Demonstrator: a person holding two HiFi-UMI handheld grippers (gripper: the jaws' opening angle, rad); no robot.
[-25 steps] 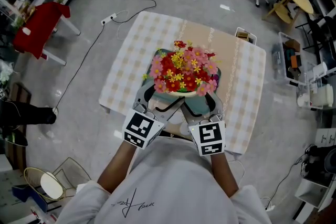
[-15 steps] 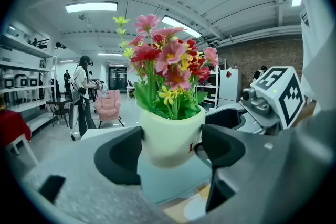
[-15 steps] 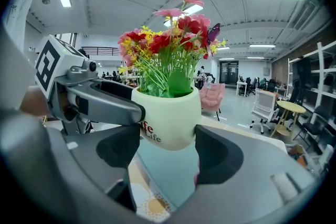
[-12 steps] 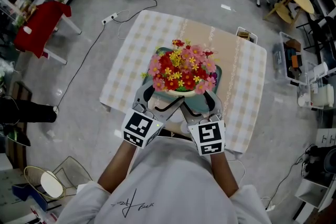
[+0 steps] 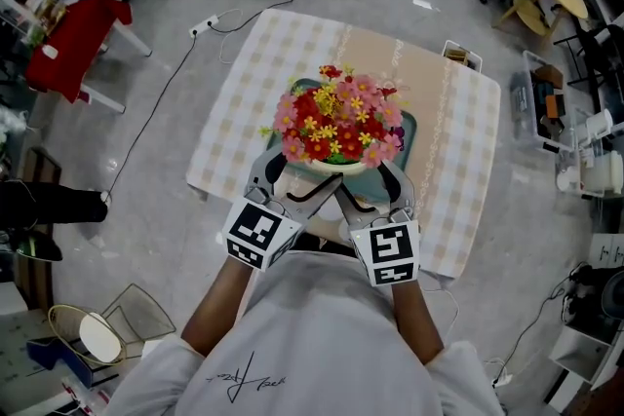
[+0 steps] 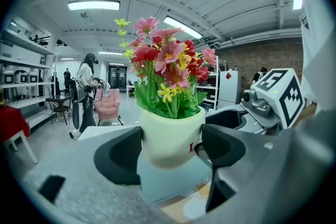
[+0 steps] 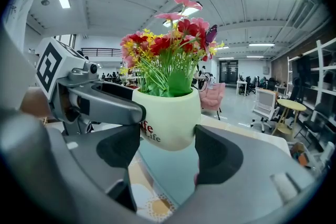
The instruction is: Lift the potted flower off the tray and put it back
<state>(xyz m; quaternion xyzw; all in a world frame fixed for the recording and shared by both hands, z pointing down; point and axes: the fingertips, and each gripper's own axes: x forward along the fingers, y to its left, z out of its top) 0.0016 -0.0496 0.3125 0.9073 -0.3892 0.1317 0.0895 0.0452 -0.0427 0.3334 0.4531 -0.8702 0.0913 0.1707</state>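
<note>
In our hands: left tool (image 6: 170, 148) and right tool (image 7: 168, 145) both clamp potted flower (image 5: 336, 127), dark matte curved jaws pressed on sides of smooth, rounded cream pot. We see pot held just above flat teal tray (image 7: 167, 171). Below, desk (image 5: 234, 112) under checked cloth.

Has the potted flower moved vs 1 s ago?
Cannot tell. The white pot of red and pink flowers covers the same part of the teal tray; the whole head view merely shifted slightly.
</note>
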